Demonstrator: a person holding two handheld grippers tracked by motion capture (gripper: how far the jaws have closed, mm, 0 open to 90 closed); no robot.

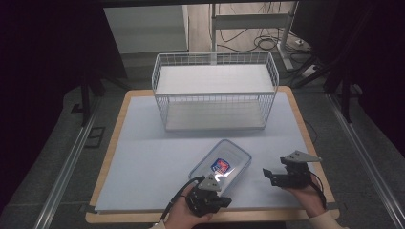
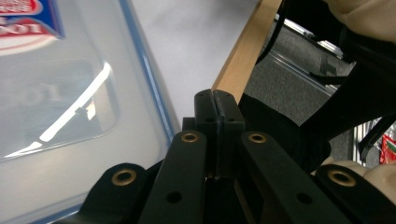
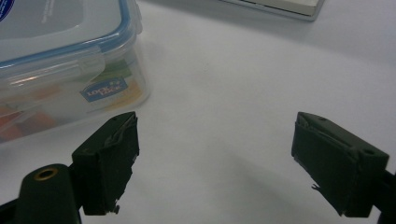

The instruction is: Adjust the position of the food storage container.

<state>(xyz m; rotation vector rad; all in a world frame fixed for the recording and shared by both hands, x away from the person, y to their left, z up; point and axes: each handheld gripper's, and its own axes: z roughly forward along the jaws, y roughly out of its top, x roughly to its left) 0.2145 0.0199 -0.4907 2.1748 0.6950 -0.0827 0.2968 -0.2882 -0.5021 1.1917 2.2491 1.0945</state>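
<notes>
Beside shut left jaws, container (image 2: 70, 93)

1. The food box (image 1: 220, 166) is clear, glossy plastic with a blue-edged lid and a printed paper-like label; light glares off its smooth top.
2. The basket (image 1: 215, 90) is thin white-coated wire mesh.
3. The table (image 1: 113, 143) has a matt, smooth pale sheet on top and a light wood rim.
4. The right gripper (image 3: 215, 163) has matt black pads, frayed and rough at the edges.
5. The left gripper (image 2: 218, 116) is matt black plastic with brass-coloured rivets.
</notes>
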